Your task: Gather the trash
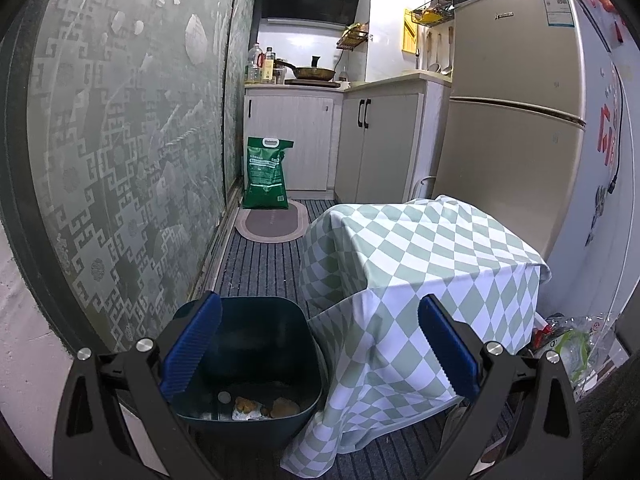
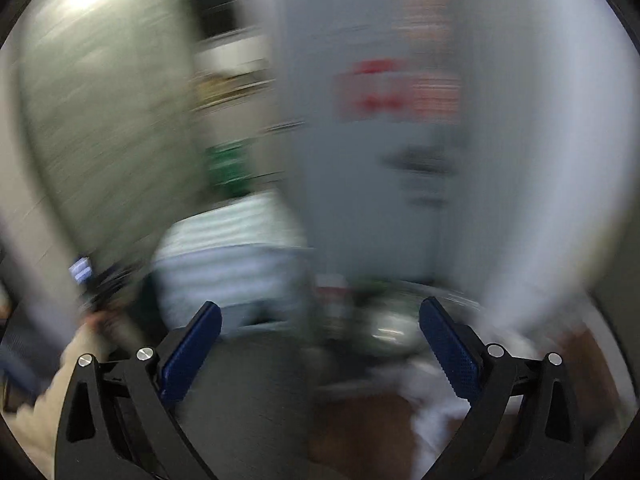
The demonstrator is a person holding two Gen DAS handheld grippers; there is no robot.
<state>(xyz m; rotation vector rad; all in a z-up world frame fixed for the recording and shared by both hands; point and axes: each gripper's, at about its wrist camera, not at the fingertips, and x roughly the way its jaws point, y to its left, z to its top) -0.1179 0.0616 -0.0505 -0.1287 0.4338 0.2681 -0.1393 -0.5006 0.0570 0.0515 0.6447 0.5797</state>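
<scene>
A dark blue trash bin [image 1: 256,320] stands on the striped floor mat beside the patterned glass door. Several brown scraps and some paper [image 1: 264,406] lie in its bottom. My left gripper [image 1: 320,312] is open and empty, above the bin's right rim and the edge of a small table under a green-and-white checked cloth [image 1: 420,248]. My right gripper [image 2: 320,316] is open and empty. Its view is heavily motion-blurred; the checked cloth [image 2: 232,240] shows as a smear at left centre.
A gold fridge [image 1: 516,120] stands behind the table. Plastic bags and wrappers [image 1: 572,336] lie on the floor to the table's right. A green rice bag [image 1: 266,174] and an oval mat [image 1: 272,222] sit by the white cabinets [image 1: 340,136].
</scene>
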